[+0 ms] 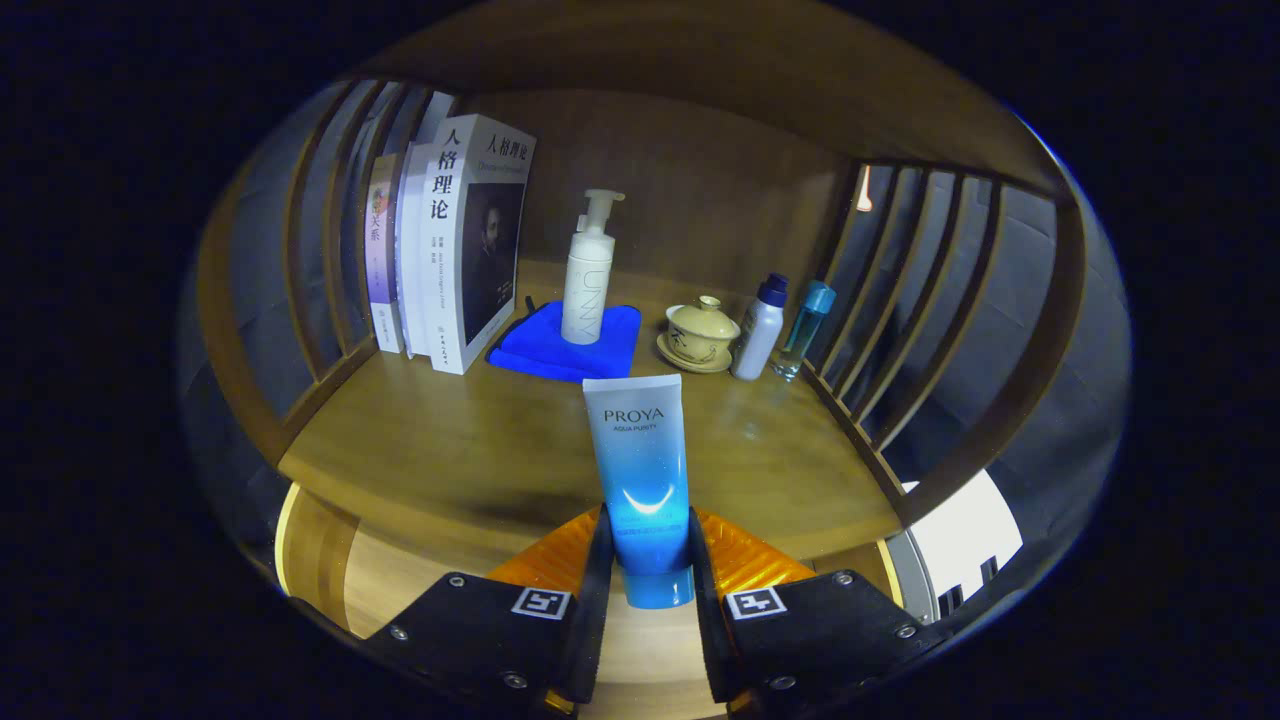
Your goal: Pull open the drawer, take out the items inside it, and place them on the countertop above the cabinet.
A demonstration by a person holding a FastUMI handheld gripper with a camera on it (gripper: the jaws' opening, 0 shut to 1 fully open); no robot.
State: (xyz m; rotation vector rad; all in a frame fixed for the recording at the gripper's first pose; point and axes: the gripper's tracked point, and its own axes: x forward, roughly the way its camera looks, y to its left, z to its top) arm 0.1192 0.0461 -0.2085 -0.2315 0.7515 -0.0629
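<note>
1. Gripper (650, 560) closed on a blue tube (640, 480), both fingers pressing its lower part near the cap; tube held upright, cap end down, flat crimped end up.
2. Tube raised in front of the countertop (450, 450), just above its front edge; not yet set down.
3. Below and behind the fingers, a lighter wooden surface, likely the open drawer (400, 570); contents not visible, so remaining items cannot be told.
4. Judged progress: drawer apparently open, one item lifted out, placing still to do.
5. On the countertop, well beyond the tube: upright books (450, 240) at the left, a white pump bottle (590, 270) standing on a folded blue cloth (570, 345), a lidded cup on a saucer (700, 335), a small white bottle (760, 325) and a teal bottle (802, 330) at the right.
6. Bare wood between the front edge and the cloth; nothing blocking a drop there.
</note>
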